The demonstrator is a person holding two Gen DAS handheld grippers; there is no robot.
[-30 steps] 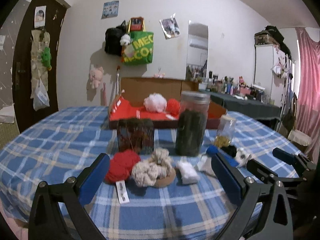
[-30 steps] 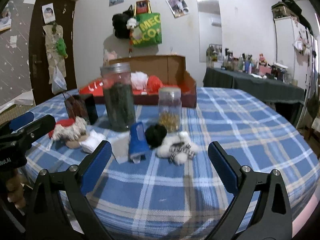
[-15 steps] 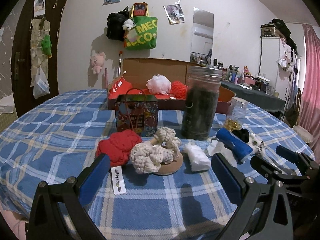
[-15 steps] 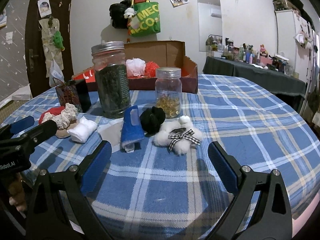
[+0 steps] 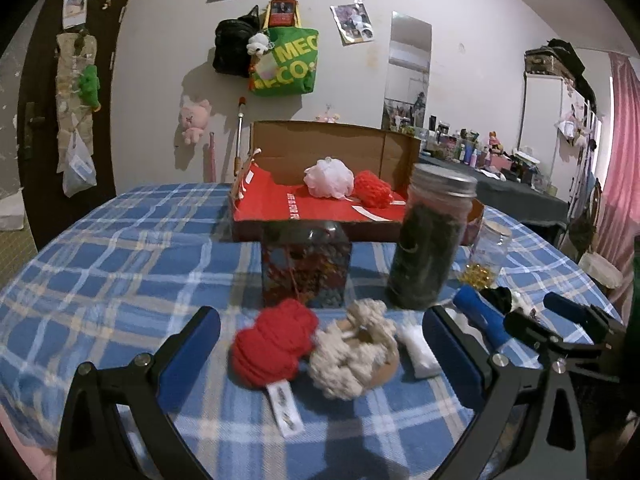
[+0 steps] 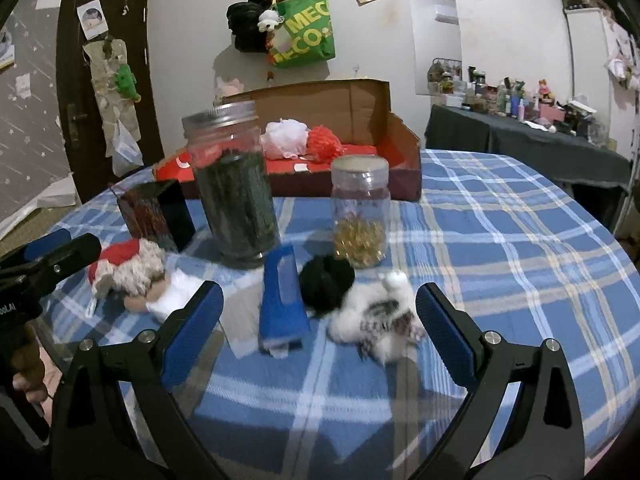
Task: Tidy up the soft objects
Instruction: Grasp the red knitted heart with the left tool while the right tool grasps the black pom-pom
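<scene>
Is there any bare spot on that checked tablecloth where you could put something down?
Yes: the tablecloth lies bare to the right of the small jar, and again left of the patterned box. The near middle is crowded: red yarn, cream yarn, blue item and fluffy white toy.

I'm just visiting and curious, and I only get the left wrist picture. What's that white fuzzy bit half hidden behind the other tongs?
Observer: A white fluffy toy with a checked bow. It lies on the plaid tablecloth, just ahead of the open right tongs.
Operator: And the black lump beside it?
Observer: A black fuzzy ball, next to the toy and in front of the small jar of gold beads.
</scene>
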